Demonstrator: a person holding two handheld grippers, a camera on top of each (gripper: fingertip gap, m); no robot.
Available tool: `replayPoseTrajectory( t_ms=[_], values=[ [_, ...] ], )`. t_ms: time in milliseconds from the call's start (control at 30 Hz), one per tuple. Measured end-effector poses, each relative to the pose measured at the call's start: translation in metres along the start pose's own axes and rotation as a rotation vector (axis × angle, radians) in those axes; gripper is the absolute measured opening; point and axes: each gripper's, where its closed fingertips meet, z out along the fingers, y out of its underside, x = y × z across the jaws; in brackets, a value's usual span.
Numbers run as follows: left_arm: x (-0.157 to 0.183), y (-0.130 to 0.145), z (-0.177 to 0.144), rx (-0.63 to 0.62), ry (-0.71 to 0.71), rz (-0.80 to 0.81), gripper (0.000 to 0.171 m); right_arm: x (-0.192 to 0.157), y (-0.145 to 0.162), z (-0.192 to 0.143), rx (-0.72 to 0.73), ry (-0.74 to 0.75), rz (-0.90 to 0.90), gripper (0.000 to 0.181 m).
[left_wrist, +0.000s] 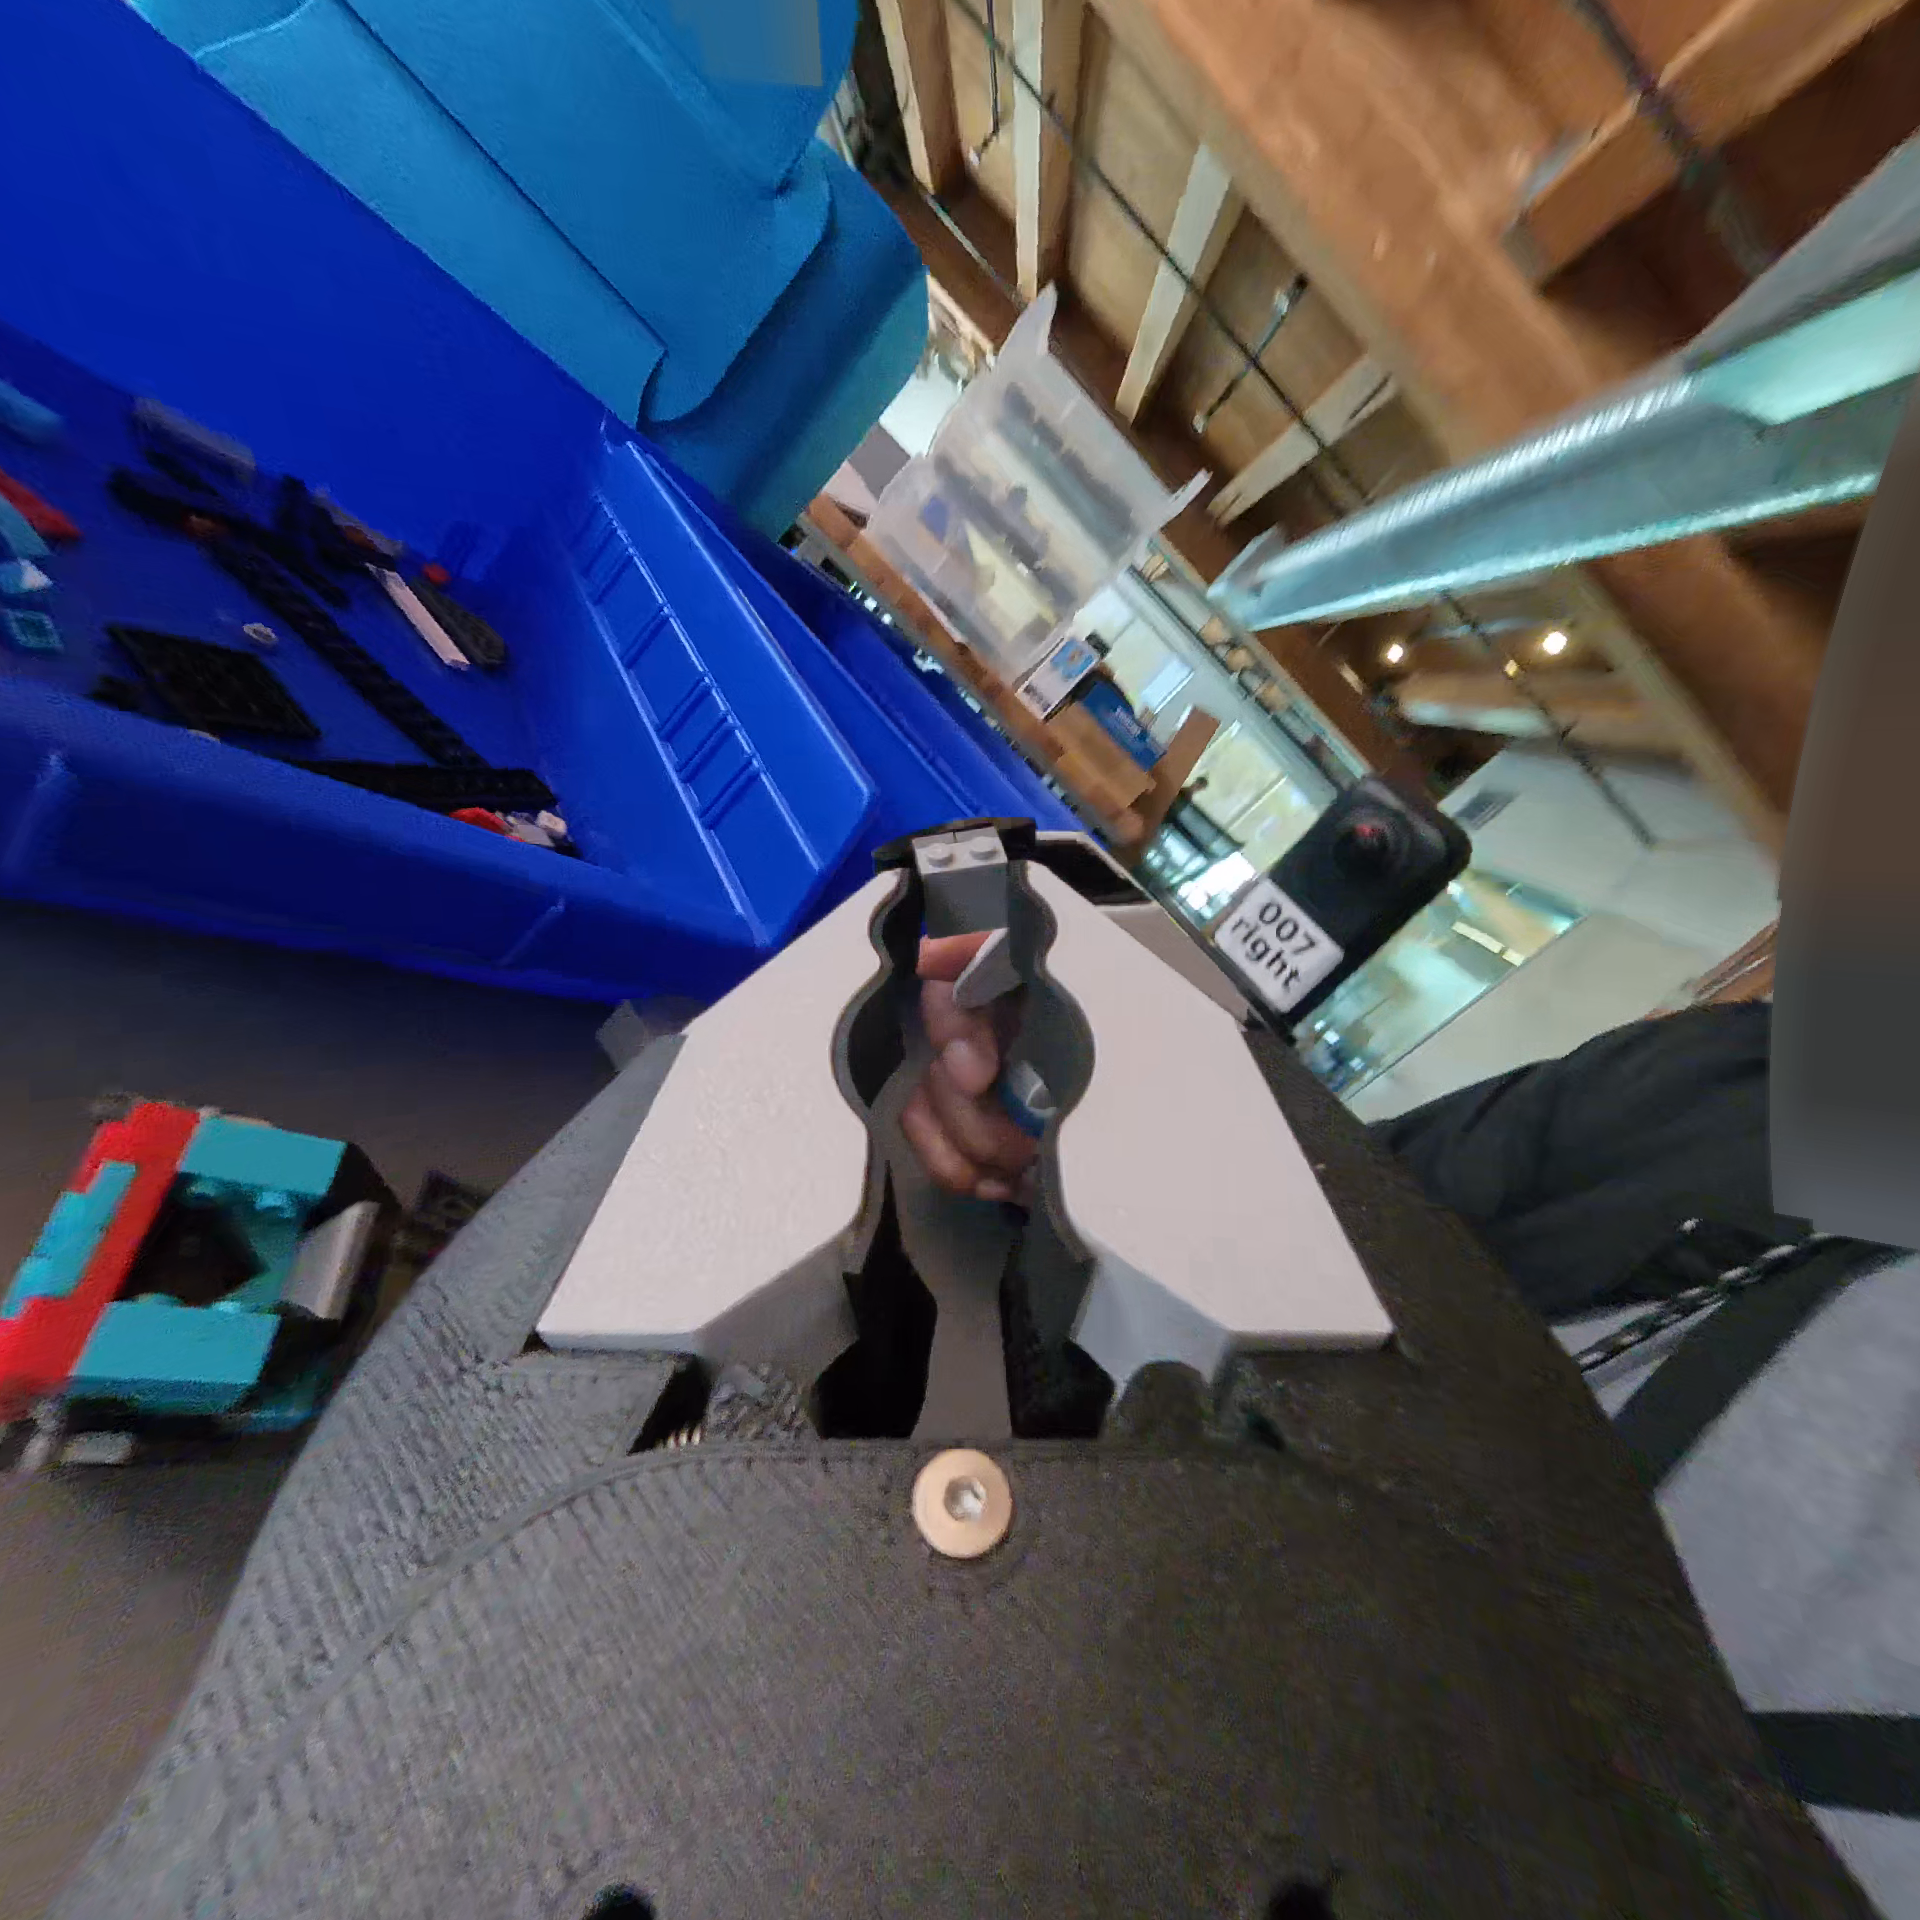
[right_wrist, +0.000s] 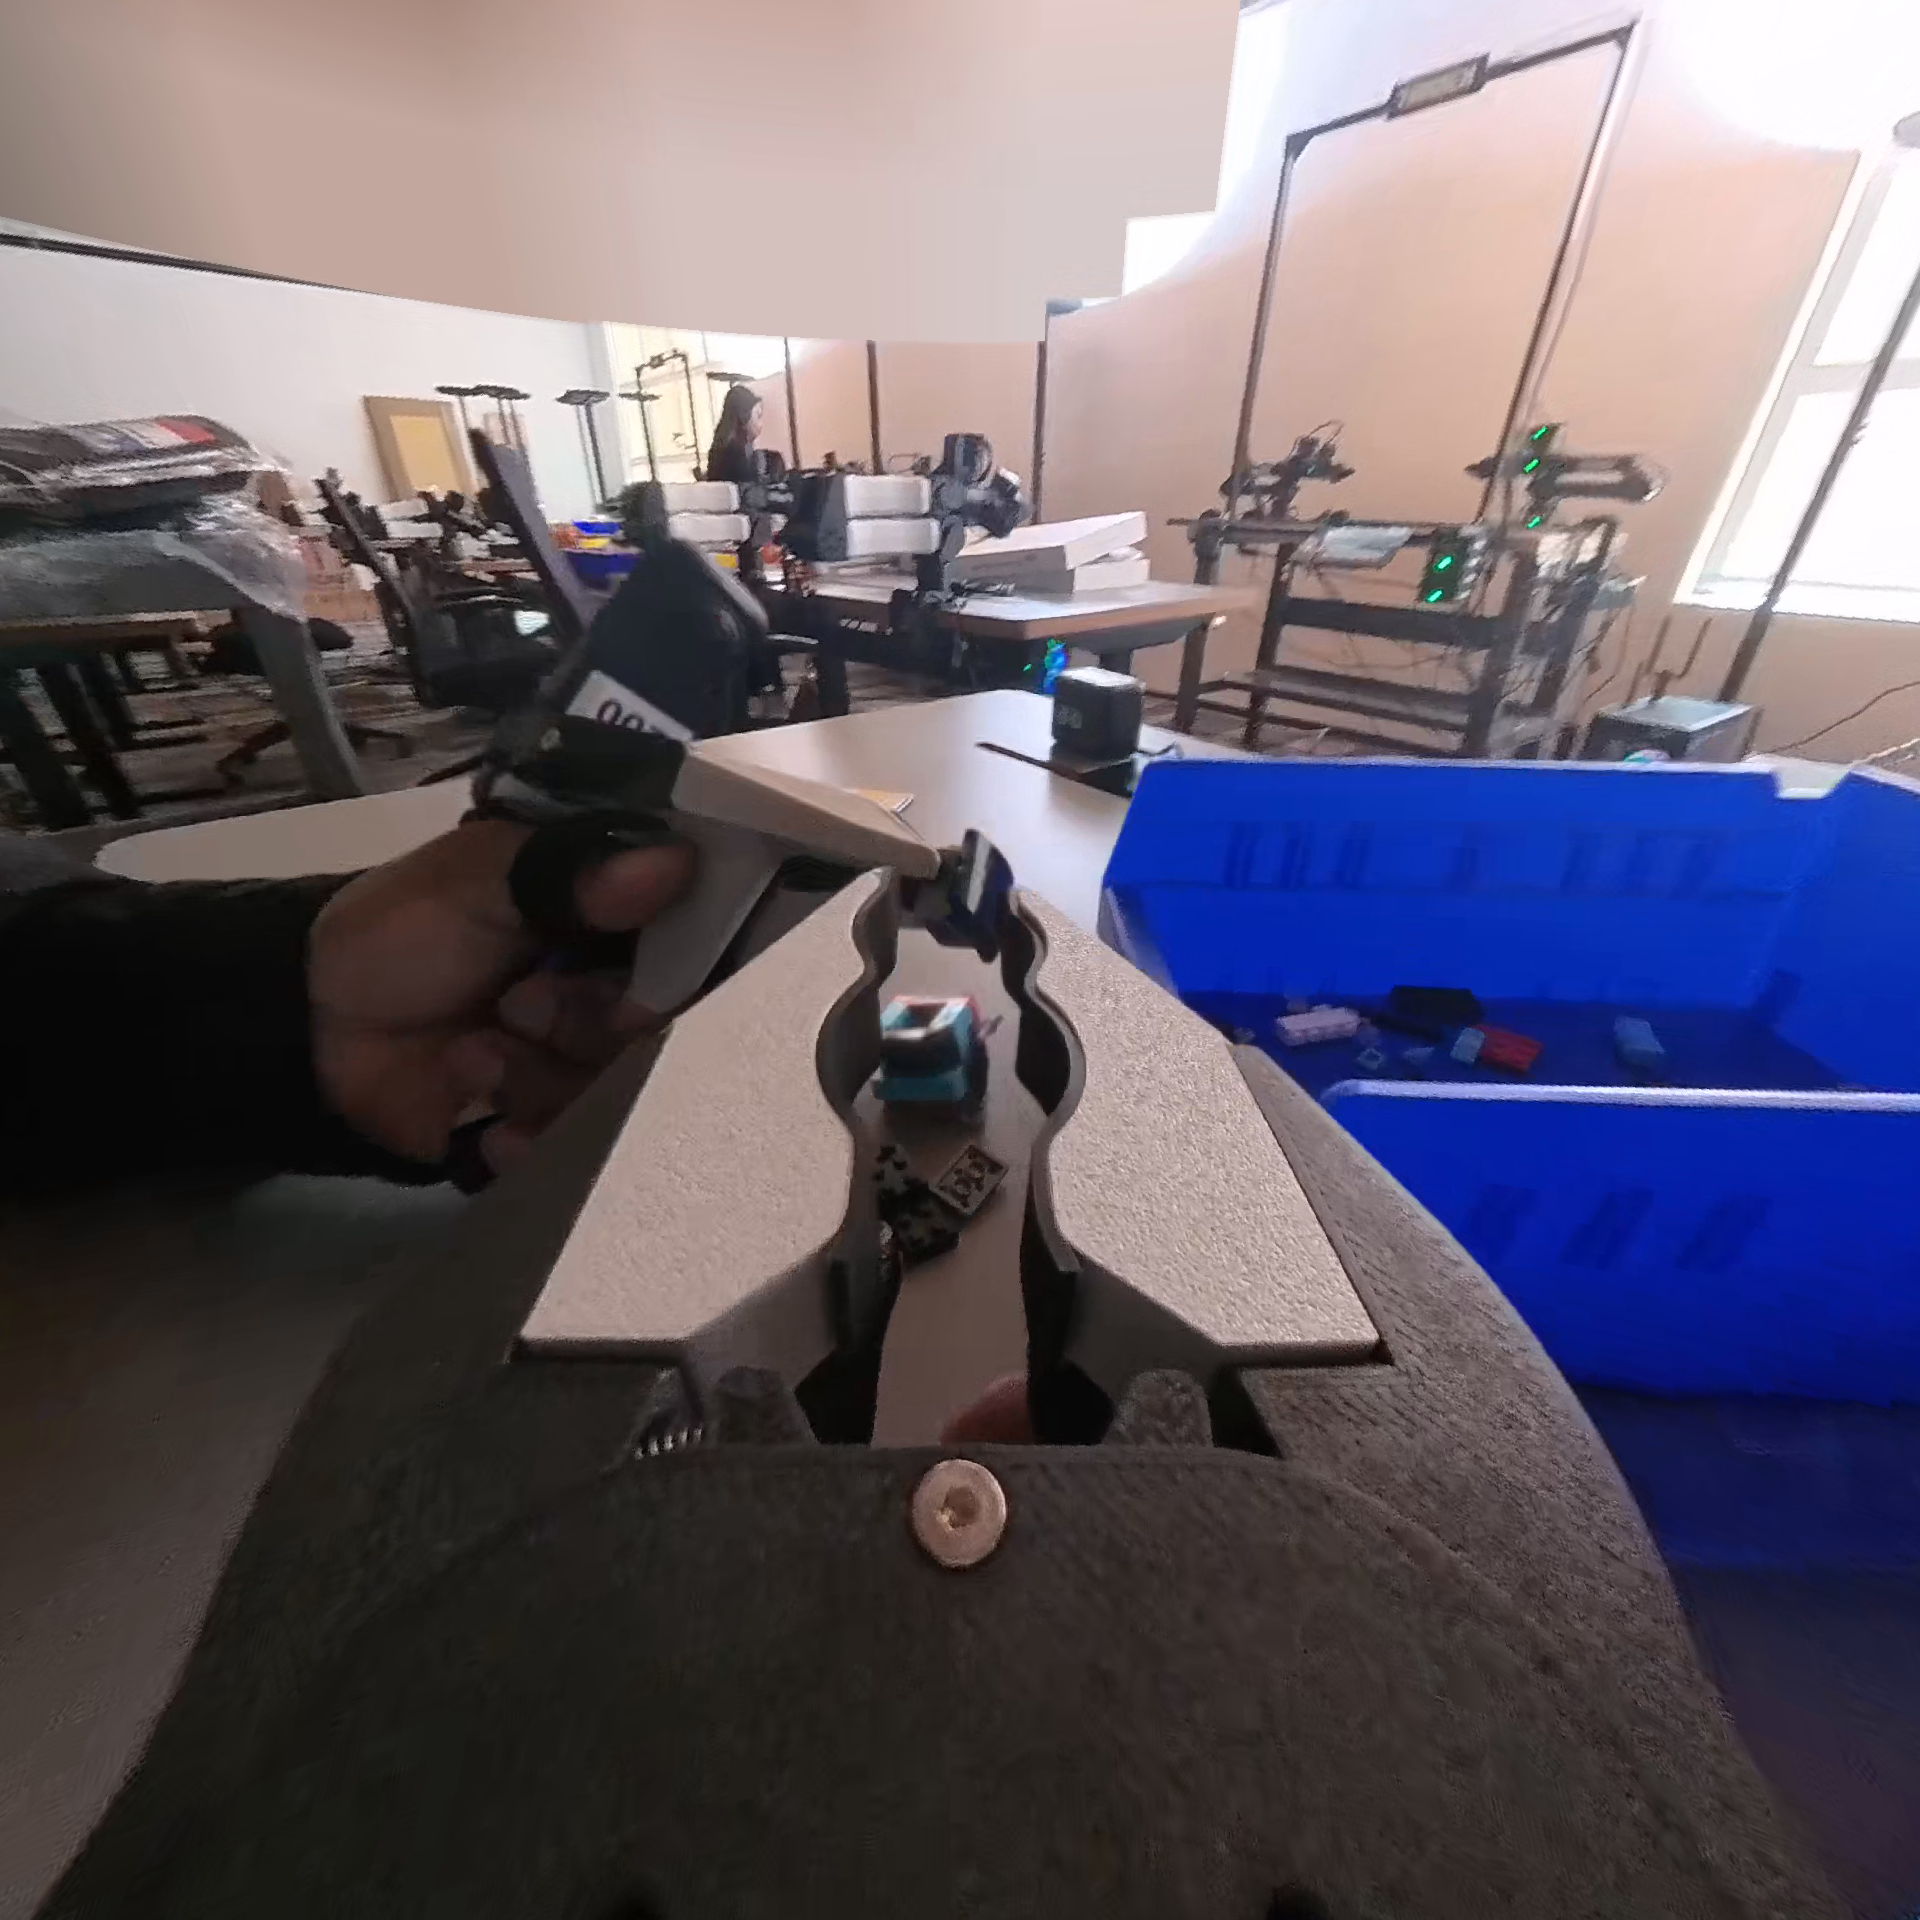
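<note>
left claw: the left claw (left_wrist: 961, 891) is closed on a small grey brick (left_wrist: 964, 920), studs showing at the tips; it is lifted off the counter (left_wrist: 260, 1039)
right claw: the right claw (right_wrist: 954, 909) comes in from the far side and meets the left one tip to tip; its jaws are only narrowly parted around a small dark, bluish piece (right_wrist: 975, 883); whether it is actually pinching, i cannot tell
the meeting point: from the right wrist view the left tool's pale finger touches that same piece; it may be the grey brick seen from the other side, but the colour reads differently and i won't swear to it
hands: a left hand (right_wrist: 447, 1018) in a dark sleeve squeezes the left tool's handle; a right hand (left_wrist: 966, 1091) shows through the gap between the left claw's fingers
on the counter: a red and teal brick model (left_wrist: 177, 1247) sits below and apart from both claws; a few black plates (right_wrist: 956, 1184) lie just beside it
blue bin: the blue bin (left_wrist: 727, 727) stands beside the model, with loose pieces (left_wrist: 312, 644), mostly black plates, on its floor
hard to make out: the contact between the two claws is tiny and partly covered by the fingers; the model is blurred in the left wrist view and half hidden by the fingers in the right; the bin's near end is cut off
</note>
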Motion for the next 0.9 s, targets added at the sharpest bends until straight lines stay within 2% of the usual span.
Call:
replayPoseTrajectory(
  t_ms=[100,300,900],
  values=[
    [0.004,0.0,0.001,0.036,0.022,-0.036,0.017,0.0,-0.006,0.0,0.027,0.045,-0.056,0.02],
    [0.011,0.001,0.002,0.056,0.063,-0.074,0.017,0.002,-0.004,0.001,0.02,0.041,-0.028,0.014],
    [0.009,0.009,0.004,0.073,0.058,-0.118,0.017,0.001,-0.005,0.002,0.027,0.057,-0.057,0.01]
  ],
)
